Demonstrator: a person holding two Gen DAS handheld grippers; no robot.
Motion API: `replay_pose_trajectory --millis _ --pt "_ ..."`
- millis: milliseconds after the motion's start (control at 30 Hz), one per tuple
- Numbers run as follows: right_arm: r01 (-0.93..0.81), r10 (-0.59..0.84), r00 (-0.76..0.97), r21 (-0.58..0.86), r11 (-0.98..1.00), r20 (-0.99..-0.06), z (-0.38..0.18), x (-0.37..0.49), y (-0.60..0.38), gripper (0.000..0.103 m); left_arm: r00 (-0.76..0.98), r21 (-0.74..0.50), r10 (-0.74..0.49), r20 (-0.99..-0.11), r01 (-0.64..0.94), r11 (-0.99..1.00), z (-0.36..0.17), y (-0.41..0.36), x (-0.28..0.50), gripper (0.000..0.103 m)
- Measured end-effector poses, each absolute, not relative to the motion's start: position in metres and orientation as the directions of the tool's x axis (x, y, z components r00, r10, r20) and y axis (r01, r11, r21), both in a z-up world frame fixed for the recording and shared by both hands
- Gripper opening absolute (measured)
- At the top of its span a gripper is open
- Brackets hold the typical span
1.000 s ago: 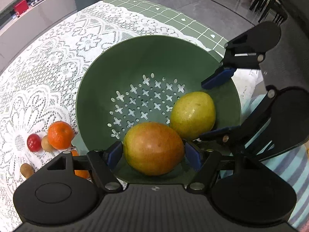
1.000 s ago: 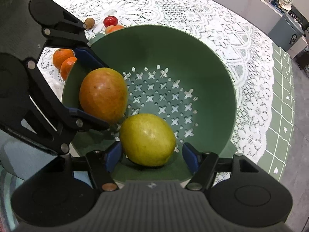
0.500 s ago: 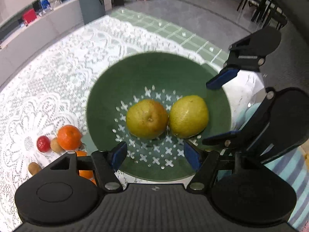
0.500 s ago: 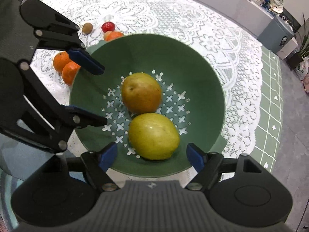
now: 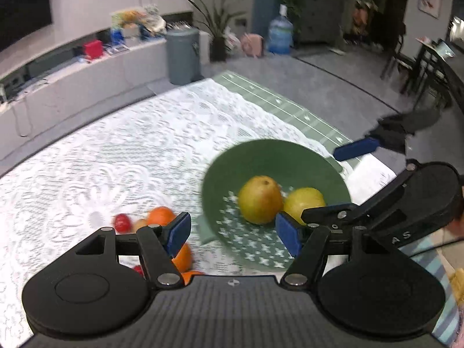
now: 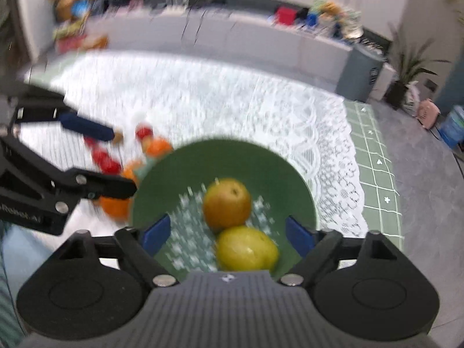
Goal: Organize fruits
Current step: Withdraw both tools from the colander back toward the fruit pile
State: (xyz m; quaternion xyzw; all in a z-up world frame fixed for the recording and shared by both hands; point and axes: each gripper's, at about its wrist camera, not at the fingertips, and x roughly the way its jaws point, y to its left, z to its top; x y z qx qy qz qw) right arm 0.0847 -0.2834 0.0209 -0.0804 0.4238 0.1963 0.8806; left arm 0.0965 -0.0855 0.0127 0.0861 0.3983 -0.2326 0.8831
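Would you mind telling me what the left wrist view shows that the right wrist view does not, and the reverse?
Only the left view shows the water jug and dark chairs across the room. Only the right view shows the toys at the shelf's far end. Both show the green bowl holding two fruits, the oranges beside it, the bin, and both grippers open.

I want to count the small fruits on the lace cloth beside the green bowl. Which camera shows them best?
The right wrist view: the small fruits spread out, though blurred. In the left wrist view, the left tongs cover part of them.
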Motion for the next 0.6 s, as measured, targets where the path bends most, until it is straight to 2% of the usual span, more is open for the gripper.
replay_pose_trajectory --millis 167,333,600 --pt "-0.342 0.311 0.668 0.092 0.935 -0.676 0.022 0.063 -0.259 0.084 0.646 -0.036 -0.306 -0.699 0.396 0.918 0.024 -0.055 0.086 0.079" --pt "-0.287 0.327 0.705 0.168 0.943 -0.629 0.012 0.051 -0.237 0.085 0.731 -0.019 -0.243 -0.637 0.3 0.954 0.026 -0.023 0.068 0.079" --pt "-0.295 0.322 0.768 0.141 0.945 -0.554 -0.005 0.019 -0.197 0.085 0.758 -0.01 -0.178 -0.627 0.221 0.975 0.013 0.01 0.046 0.079"
